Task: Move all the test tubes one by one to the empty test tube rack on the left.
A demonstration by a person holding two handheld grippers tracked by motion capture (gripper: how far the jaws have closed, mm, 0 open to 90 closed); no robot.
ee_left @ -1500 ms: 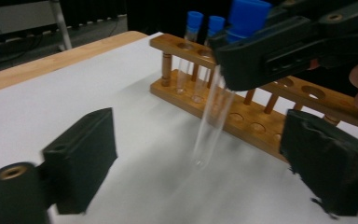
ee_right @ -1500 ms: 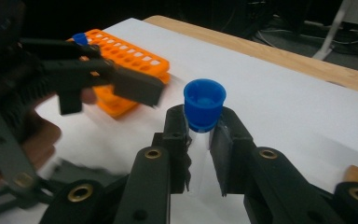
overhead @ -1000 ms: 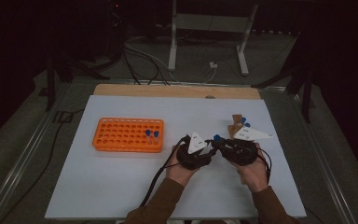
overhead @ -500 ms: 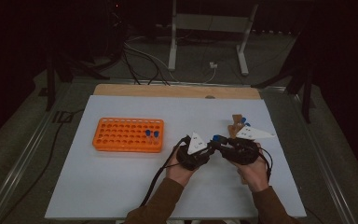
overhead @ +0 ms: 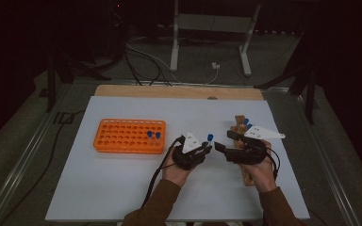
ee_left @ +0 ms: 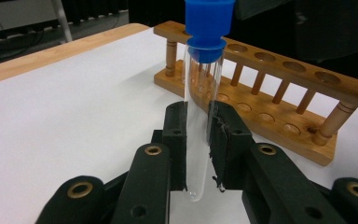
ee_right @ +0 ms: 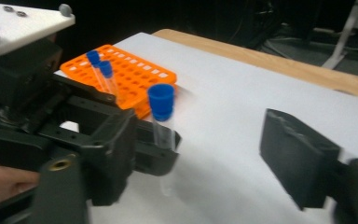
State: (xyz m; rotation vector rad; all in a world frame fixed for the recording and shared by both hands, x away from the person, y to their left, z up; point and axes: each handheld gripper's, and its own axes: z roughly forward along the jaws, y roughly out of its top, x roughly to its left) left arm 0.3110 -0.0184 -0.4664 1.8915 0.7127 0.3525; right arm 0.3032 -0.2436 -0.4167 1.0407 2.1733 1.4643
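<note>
left gripper [ee_left: 198,154]: it squeezes the test tube [ee_left: 200,116] low down, near the round bottom.
tube: it stands almost straight up between the jaws, blue cap [ee_left: 208,25] on top, long way up and down.
right gripper [ee_right: 214,154]: its jaws are wide apart and hold nothing. it sits just to the side of the left one.
way to go: i think the tube goes to the orange rack [overhead: 129,136], which lies out to the left side of the left gripper [overhead: 202,151].
nearer hand: the left one.
room: bare white table [overhead: 122,188] lies between them.
orange rack: two capped tubes [overhead: 152,136] stand at its near corner, so aim for a free hole.
wooden rack [ee_left: 279,88]: it lies just past the tube.
</note>
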